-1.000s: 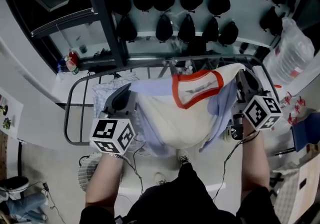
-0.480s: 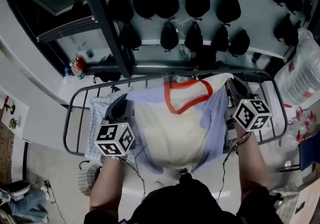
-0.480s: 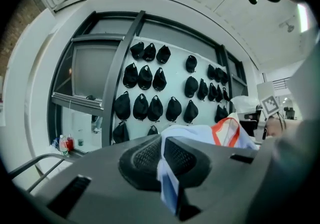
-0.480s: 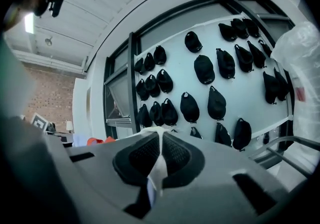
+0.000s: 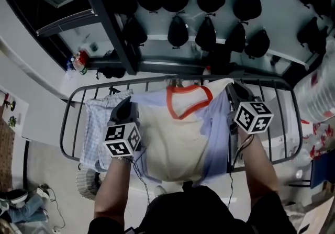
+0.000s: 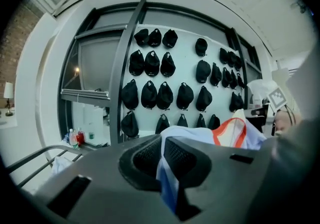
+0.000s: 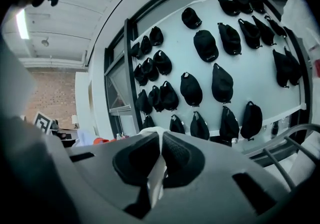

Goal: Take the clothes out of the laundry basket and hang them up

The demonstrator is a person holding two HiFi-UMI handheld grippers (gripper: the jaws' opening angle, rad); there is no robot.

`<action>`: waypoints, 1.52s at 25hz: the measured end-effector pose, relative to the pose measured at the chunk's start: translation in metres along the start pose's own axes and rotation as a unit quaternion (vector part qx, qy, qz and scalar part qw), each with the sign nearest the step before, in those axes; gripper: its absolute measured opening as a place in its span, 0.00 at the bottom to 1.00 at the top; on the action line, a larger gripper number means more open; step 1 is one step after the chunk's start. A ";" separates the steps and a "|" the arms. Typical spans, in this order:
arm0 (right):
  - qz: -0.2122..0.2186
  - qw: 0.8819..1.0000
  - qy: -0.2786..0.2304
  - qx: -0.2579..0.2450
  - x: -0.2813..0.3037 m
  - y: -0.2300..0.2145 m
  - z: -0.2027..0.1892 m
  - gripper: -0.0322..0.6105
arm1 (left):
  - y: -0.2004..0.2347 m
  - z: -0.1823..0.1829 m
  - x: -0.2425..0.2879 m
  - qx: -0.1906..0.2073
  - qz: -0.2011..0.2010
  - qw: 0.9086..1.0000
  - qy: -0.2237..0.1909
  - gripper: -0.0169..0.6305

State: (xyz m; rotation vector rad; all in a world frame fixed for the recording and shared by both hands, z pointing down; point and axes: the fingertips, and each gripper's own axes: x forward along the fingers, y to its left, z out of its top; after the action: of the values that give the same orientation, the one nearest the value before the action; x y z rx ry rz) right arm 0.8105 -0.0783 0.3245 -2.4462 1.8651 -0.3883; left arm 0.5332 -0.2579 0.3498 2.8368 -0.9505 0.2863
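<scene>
A cream and pale blue T-shirt (image 5: 178,133) with an orange collar (image 5: 188,99) hangs spread between my two grippers over the dark metal drying rack (image 5: 70,110). My left gripper (image 5: 128,107) is shut on the shirt's left shoulder; blue cloth (image 6: 165,168) is pinched between its pads. On the other side, my right gripper (image 5: 233,91) is shut on the right shoulder, with white cloth (image 7: 157,168) showing between its pads. The laundry basket (image 5: 86,183) is partly seen on the floor under my left arm.
A checked cloth (image 5: 97,123) hangs on the rack's left part. Behind the rack a wall carries several black caps (image 5: 178,31). A dark post (image 5: 102,13) rises at the rack's far left. Bottles (image 5: 78,63) stand on a ledge. A clear plastic bag (image 5: 319,97) is at the right.
Both grippers have carried the spread shirt forward over the rack. The rack now lies beneath the shirt and my hands, and the view has shifted ahead.
</scene>
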 end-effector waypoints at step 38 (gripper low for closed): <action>0.028 0.977 0.206 -0.054 0.072 -0.013 -0.141 0.29 | 0.023 -0.113 0.052 -0.004 0.020 0.991 0.130 0.22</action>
State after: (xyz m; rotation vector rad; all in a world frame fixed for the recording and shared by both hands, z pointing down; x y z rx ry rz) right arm 0.8091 -0.1265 0.4757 -2.5255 2.1484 -0.8736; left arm 0.5446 -0.2849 0.4729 2.6880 -0.9495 0.6380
